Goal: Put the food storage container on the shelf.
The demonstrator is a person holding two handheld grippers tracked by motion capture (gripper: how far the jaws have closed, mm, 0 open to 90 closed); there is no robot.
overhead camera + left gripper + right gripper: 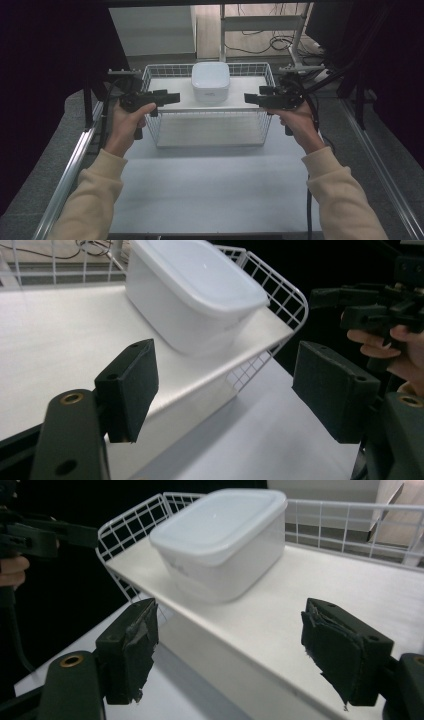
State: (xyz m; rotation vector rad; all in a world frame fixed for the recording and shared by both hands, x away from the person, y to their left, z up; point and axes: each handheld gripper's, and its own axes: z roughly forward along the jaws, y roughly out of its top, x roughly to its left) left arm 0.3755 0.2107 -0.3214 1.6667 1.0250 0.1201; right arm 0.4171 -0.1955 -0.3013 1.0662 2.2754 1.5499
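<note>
Near half of white tabletop bare. Two tongs: left tongs and right tongs, both jaws wide apart, gripping nothing, held just off the left and right sides of one wire basket. One white lidded tub sits on the shelf toward the back, open shelf on both sides.

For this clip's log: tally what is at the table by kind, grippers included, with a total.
White lidded plastic container: 1
White wire basket rack with shelf: 1
Handheld two-jaw grippers: 2, the left gripper and the right gripper, both with jaws apart and empty
Total: 4
</note>
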